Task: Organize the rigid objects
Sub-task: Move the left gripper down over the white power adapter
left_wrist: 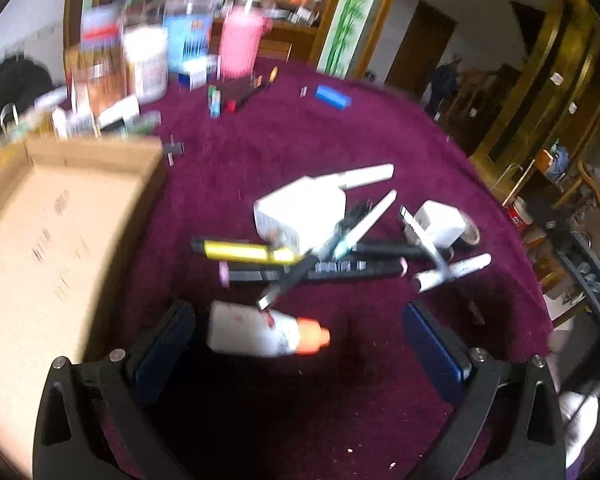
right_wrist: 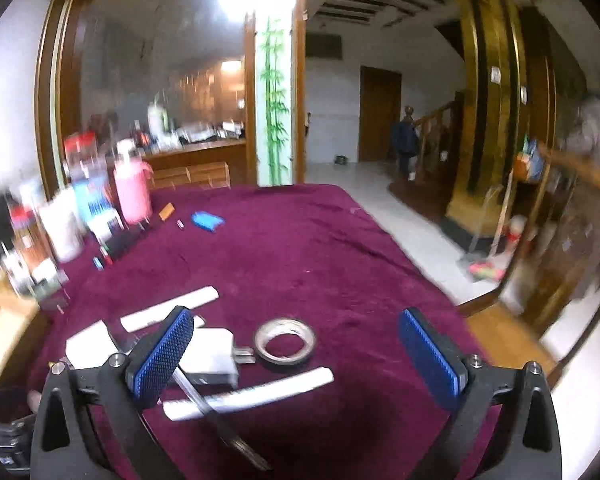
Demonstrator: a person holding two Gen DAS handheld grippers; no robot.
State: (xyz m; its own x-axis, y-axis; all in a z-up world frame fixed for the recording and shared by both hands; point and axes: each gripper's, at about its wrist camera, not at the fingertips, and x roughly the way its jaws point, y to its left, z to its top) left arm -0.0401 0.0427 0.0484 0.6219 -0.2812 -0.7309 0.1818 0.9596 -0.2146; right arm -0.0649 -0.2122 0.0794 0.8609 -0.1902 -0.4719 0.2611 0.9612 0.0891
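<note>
From the left wrist: left gripper (left_wrist: 298, 340) spread wide and gripping nothing, one white bottle (left_wrist: 256, 334) with an orange cap lying loose between the fingers near the tabletop's (left_wrist: 380, 128) near edge; beyond it one heap holding one yellow highlighter (left_wrist: 246, 251), one white box (left_wrist: 300, 214), several dark pens too blurred to count; one open cardboard box (left_wrist: 56, 236) at the left edge, printing unreadable. From the right wrist: right gripper (right_wrist: 296, 354) likewise wide open and empty, over one tape roll (right_wrist: 285, 340), one white charger (right_wrist: 214, 354), one white marker (right_wrist: 252, 394); one pink bottle (right_wrist: 132, 192) at the far left corner, labels illegible.
</note>
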